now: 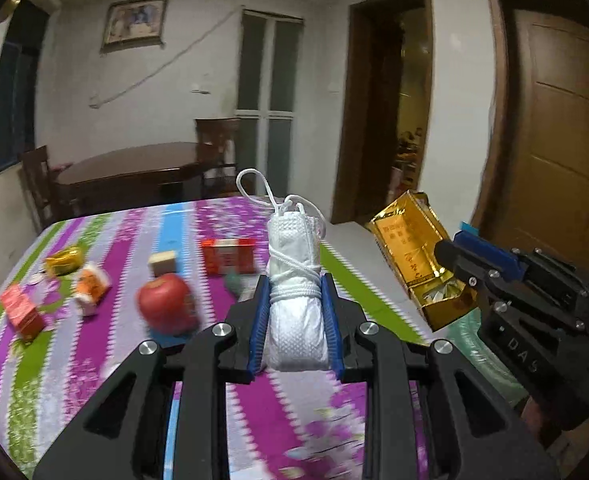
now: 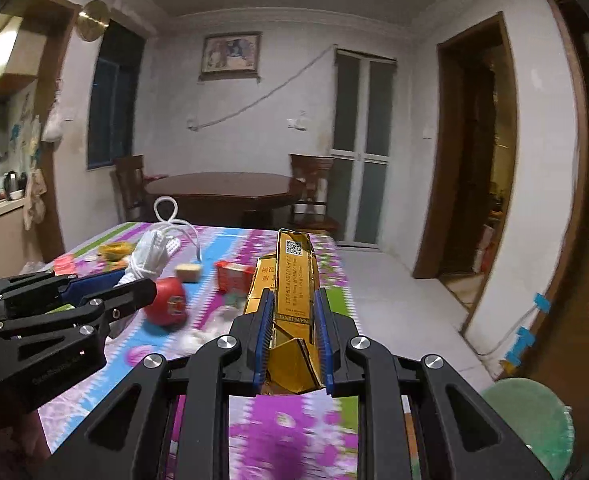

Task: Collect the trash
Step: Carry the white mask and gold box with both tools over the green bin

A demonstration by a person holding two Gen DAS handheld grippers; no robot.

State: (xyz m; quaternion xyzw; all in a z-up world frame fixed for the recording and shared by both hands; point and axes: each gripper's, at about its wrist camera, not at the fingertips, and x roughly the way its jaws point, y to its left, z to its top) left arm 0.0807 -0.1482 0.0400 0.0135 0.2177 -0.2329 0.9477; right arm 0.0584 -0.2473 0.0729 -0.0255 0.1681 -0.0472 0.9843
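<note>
Trash lies scattered over the striped floral tabletop [image 1: 94, 360], and two pieces are already off it in the grippers. Going from the left in the left wrist view: a red carton [image 1: 21, 310] lies tilted near the left edge, a yellow wrapper [image 1: 65, 261] sits farther back, and an orange-and-white packet [image 1: 90, 288] lies just right of the carton. Next comes a red apple [image 1: 167, 305], with a small tan block [image 1: 162, 263] behind it and a red box [image 1: 228, 255] farther right. In the middle, the left gripper [image 1: 296, 320] holds a rolled white face mask [image 1: 296, 292] bound by its own cord, upright between the blue pads, the jaws clamped on its sides and the ear loops standing up above. To the right, beyond the tabletop's edge, the right gripper [image 1: 454, 268] carries a gold cigarette box [image 1: 418, 256], opened and tilted. In the right wrist view its jaws are pressed on the long sides of that box, which points away from the camera over the near right part of the cloth. At the far right, low down by the floor, a pale green bin bag [image 2: 534, 420] shows its rim.
</note>
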